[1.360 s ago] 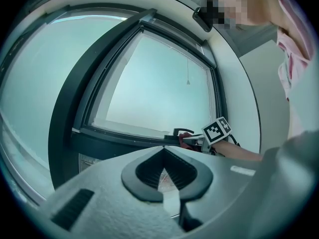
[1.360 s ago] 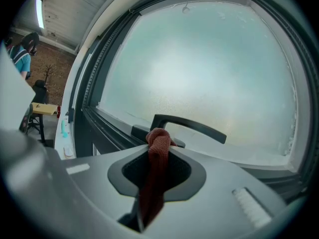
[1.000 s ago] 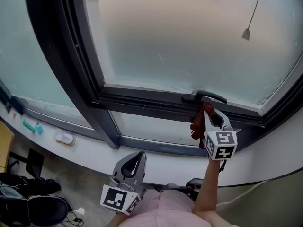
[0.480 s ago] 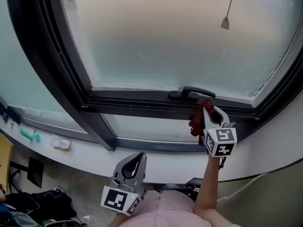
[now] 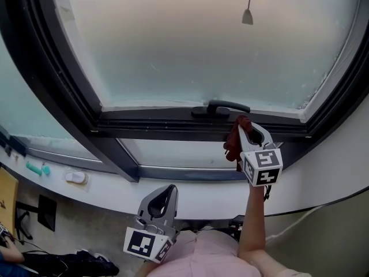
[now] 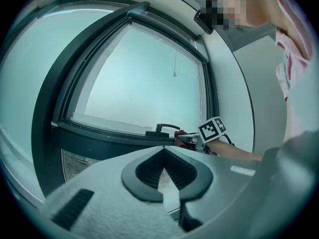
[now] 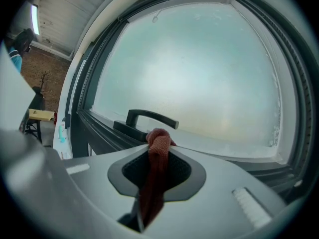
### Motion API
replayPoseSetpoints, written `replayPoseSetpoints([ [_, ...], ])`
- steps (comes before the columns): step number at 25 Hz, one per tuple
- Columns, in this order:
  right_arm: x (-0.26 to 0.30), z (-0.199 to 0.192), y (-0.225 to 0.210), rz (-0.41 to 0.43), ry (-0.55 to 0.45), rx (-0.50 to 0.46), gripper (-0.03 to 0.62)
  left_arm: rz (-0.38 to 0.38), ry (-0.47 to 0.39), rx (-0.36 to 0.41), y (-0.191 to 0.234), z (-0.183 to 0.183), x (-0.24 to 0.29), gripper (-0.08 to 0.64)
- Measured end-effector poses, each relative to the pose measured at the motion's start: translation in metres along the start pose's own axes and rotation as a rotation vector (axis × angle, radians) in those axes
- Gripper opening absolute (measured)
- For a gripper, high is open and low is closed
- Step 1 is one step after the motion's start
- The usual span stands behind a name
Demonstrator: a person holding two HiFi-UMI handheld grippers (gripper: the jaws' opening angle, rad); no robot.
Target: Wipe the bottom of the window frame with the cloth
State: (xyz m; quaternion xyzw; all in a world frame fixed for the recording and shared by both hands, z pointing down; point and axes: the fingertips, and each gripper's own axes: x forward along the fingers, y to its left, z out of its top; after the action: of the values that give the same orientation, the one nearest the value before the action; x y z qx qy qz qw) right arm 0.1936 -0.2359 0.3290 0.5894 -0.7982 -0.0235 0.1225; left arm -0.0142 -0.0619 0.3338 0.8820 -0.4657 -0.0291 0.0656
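While tight on nubbly red cloth (image 7: 155,176), right gripper (image 5: 247,127) by dark window frame (image 5: 161,130); left gripper (image 5: 170,188) closed.

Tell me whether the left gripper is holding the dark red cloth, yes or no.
No, the dark red cloth is clamped in the right gripper, while the left gripper is shut on nothing.

Rust-red cloth (image 5: 233,145) against dark grey window frame (image 5: 161,130) with black handle (image 5: 222,106). Pale grey left gripper (image 5: 166,190) and right gripper (image 5: 247,124), each with black-and-white square markers.
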Motion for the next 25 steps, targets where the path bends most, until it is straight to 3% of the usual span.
replayPoseSetpoints([
  [18,-0.005,-0.005,-0.017,0.014,0.006,-0.004,0.06,0.025,-0.009,0.007,-0.018,0.002,0.002,0.0],
  [25,-0.006,-0.005,-0.017,0.023,0.007,-0.02,0.06,-0.005,-0.018,0.006,-0.026,0.003,0.012,0.0],
])
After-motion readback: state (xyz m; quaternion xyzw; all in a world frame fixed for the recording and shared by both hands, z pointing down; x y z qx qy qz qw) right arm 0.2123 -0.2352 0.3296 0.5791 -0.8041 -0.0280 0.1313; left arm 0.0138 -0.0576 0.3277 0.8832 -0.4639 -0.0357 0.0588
